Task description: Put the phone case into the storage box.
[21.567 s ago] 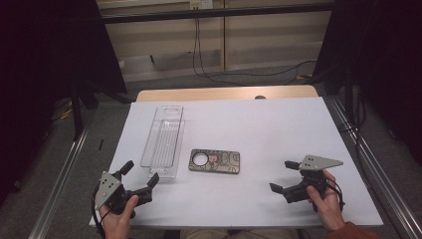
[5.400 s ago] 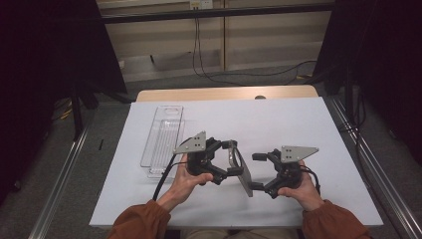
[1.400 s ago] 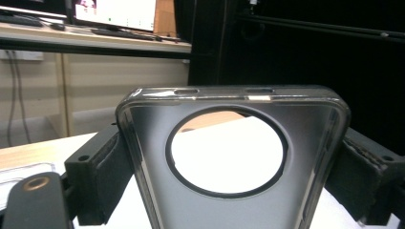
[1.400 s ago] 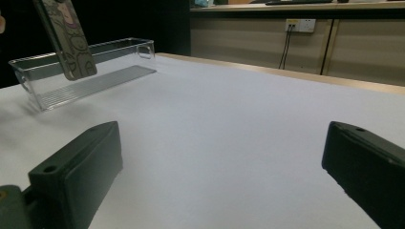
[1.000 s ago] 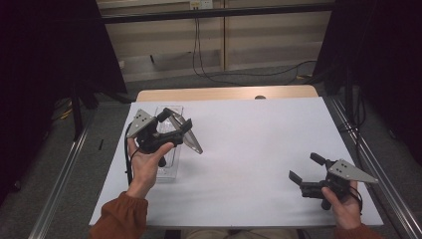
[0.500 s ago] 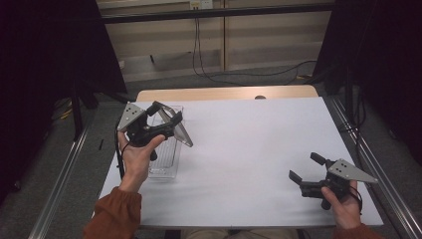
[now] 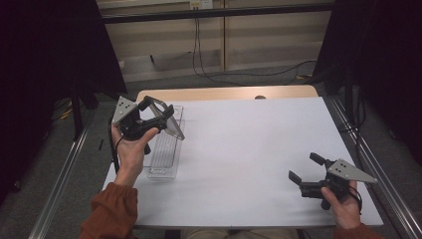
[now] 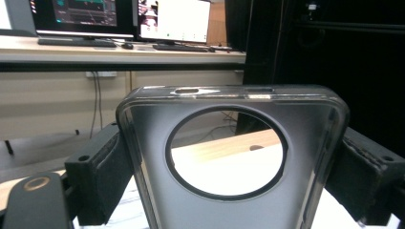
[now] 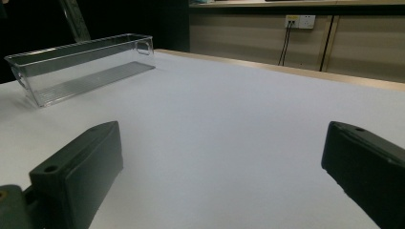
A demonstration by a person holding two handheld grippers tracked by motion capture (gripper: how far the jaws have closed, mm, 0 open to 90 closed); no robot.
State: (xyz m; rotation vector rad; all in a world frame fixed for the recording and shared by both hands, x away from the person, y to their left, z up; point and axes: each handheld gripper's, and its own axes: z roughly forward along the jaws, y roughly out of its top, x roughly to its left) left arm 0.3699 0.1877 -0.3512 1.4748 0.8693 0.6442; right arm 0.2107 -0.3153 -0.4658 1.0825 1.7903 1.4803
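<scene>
In the high view we see the left tool (image 7: 158, 113) raised in the left part of the frame, clenched on a clear phone case (image 7: 171, 124) that hangs tilted above the far end of a clear plastic bin (image 7: 164, 158). The bin lies lengthwise on the white tabletop (image 7: 249, 149) near its left edge, and the person's left hand (image 7: 130, 149) and rust-coloured sleeve (image 7: 107, 211) rise toward the tool from the lower left of the frame. In the left gripper view we look along the two black jaws, one pressed against each long side of the phone case (image 8: 229, 157), whose large round camera opening sits at the middle of the frame; through it we glimpse the tabletop and its wooden far edge. Monitors (image 8: 124, 16) on a desk appear in the upper left of that view. The right tool (image 7: 307, 172) sits low in the lower right of the high view, released, with its jaws spread and nothing between them. In the right gripper view we see those jaws wide apart over bare tabletop, with the bin (image 9: 81, 67) in the upper left of the frame.
</scene>
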